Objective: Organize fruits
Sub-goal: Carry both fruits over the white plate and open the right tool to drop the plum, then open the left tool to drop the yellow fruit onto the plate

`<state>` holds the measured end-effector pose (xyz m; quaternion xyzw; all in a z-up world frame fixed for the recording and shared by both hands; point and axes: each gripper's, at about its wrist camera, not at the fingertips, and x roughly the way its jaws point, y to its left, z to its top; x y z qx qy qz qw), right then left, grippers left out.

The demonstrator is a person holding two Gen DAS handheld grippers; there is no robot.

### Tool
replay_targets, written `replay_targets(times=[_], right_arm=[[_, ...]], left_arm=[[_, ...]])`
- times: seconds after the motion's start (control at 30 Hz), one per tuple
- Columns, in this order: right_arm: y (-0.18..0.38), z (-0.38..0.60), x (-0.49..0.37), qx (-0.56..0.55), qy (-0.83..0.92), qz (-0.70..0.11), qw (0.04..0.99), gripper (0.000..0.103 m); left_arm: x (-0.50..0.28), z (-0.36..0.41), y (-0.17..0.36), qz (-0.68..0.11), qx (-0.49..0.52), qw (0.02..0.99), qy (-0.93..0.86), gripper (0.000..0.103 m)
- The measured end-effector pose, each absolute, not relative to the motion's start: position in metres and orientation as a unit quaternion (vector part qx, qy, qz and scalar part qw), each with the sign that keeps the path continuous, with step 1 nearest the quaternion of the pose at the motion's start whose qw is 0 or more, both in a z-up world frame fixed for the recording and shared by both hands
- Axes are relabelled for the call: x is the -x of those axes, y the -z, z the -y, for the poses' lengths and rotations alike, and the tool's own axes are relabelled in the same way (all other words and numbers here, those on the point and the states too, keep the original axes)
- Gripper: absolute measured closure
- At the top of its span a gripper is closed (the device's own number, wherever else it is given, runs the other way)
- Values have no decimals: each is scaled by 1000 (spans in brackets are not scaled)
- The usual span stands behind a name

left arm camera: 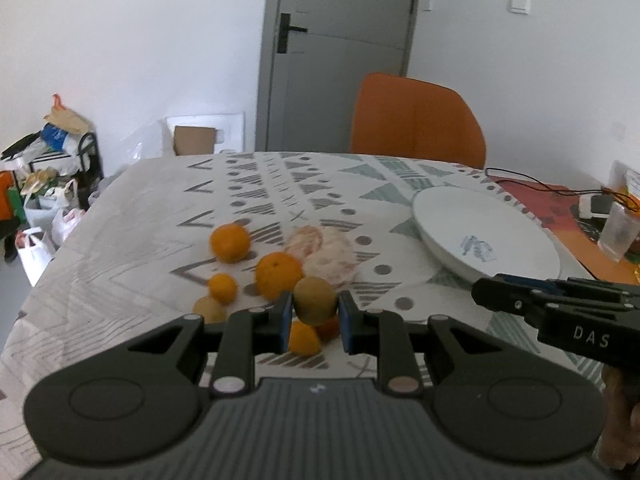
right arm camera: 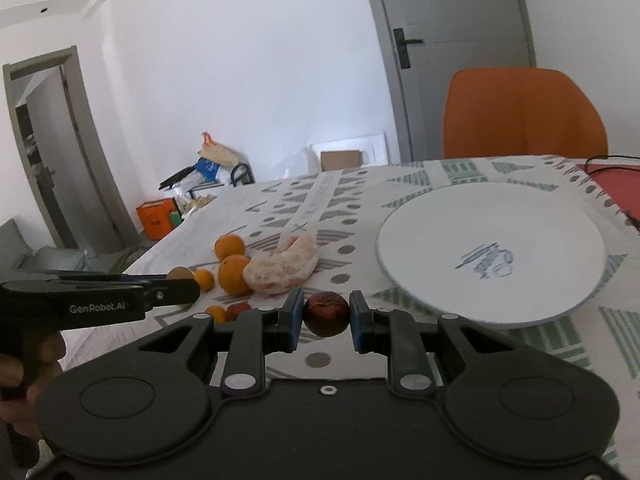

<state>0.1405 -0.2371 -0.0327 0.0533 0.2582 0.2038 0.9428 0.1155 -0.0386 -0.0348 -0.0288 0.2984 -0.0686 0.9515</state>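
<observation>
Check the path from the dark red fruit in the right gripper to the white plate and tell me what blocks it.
Nothing visible does. The right gripper is shut on the dark red fruit, and the white plate lies just ahead to its right with only bare tablecloth between. The plate's surface is empty.

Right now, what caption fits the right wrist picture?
Right tool grips a dark red fruit beside the empty white plate.

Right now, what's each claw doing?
Left claw: closed on a round brown-green kiwi.
Right claw: closed on a small dark-red round fruit.
</observation>
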Motion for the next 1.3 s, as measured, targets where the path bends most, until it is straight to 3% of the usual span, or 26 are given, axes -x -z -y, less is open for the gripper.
replay_targets(times=[1.0, 1.3], right_arm=[[35, 349, -158, -112, -89, -222, 965, 80], [34, 366, -151, -126, -70, -212, 967, 66]], left_arm=[[-163, 160, 20, -279, -49, 943, 171, 80], [-179, 183, 23, -284, -56, 938, 192, 80]])
